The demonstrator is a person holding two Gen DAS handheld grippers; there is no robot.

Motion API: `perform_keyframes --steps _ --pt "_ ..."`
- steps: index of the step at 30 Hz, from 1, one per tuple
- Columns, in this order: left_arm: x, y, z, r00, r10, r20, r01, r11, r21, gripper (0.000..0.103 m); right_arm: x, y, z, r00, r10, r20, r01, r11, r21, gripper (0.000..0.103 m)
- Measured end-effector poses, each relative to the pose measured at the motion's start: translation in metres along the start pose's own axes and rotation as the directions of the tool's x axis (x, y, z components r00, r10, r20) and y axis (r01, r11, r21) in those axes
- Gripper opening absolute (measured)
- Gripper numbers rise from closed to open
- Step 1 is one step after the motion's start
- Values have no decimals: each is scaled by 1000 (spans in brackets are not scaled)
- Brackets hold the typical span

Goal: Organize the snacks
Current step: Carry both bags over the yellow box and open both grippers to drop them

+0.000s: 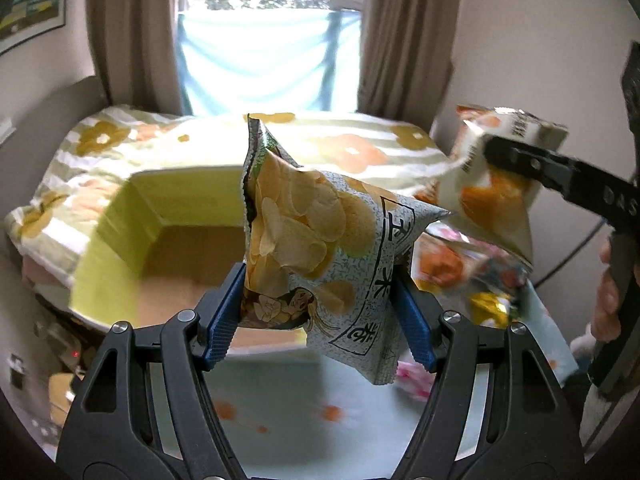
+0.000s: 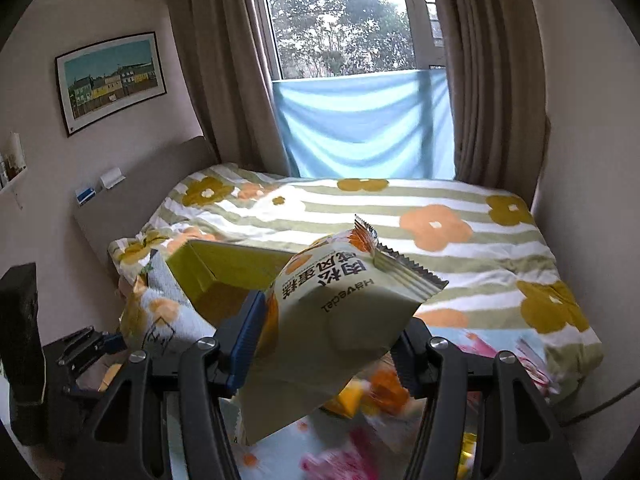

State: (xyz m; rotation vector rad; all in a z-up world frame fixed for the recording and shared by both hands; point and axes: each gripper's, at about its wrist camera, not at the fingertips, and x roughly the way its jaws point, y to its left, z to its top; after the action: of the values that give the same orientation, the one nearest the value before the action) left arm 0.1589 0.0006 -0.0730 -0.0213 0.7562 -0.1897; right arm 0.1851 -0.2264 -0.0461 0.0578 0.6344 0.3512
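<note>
- In the left wrist view, our left gripper (image 1: 320,308) has its blue jaws pinching the chip bag (image 1: 320,256). The bag is up in the air and a bit tilted.
- Right behind the chip bag we see the yellow box (image 1: 152,232). It is open on top, and the part of its brown bottom that we can see is bare. It sits at the near edge of the bed (image 1: 348,148).
- To the right in this view, the right gripper (image 1: 520,160) carries the cake packet (image 1: 492,184) up high (that side is blurry).
- Under the cake packet more snacks (image 1: 472,276) lie in a heap on the light blue surface (image 1: 300,400).
- In the right wrist view, our right gripper (image 2: 324,344) has its jaws pinching the cake packet (image 2: 340,320) by its lower part. The packet is in the air, with its zigzag end pointing away from us.
- The yellow box (image 2: 212,276) is to the left and a little farther off in this view.
- More blurry snacks (image 2: 360,400) lie below the packet.
- We think the step now is carrying: both snacks are picked up and are on the way to the box.
- Next we should bring each snack over the open top, go low, and then let the jaws spread.
- We should go one at a time (the two grippers could bump over one box).
</note>
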Motion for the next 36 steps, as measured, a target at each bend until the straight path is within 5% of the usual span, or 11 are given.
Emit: perform_keyframes --steps 9,16,26,29,30,36 --pt "16 103 34 998 41 -38 -43 999 -31 67 69 78 11 997 30 -67 -29 999 20 54" --pt "63 169 39 987 41 -153 -49 998 -47 67 120 122 -2 986 13 -168 -5 999 45 54" --pt "116 200 31 964 17 -267 -31 998 -49 69 156 130 -29 960 -38 -276 64 994 86 54" --pt "119 201 29 963 8 -271 -22 999 -49 84 158 127 -33 958 -39 -286 66 994 84 54" --pt "119 200 28 961 13 -278 -27 999 -46 102 159 125 -34 957 -42 -288 69 994 84 54" --pt "105 205 16 955 49 -292 -63 997 -37 103 161 118 -42 951 -49 -305 82 992 98 54"
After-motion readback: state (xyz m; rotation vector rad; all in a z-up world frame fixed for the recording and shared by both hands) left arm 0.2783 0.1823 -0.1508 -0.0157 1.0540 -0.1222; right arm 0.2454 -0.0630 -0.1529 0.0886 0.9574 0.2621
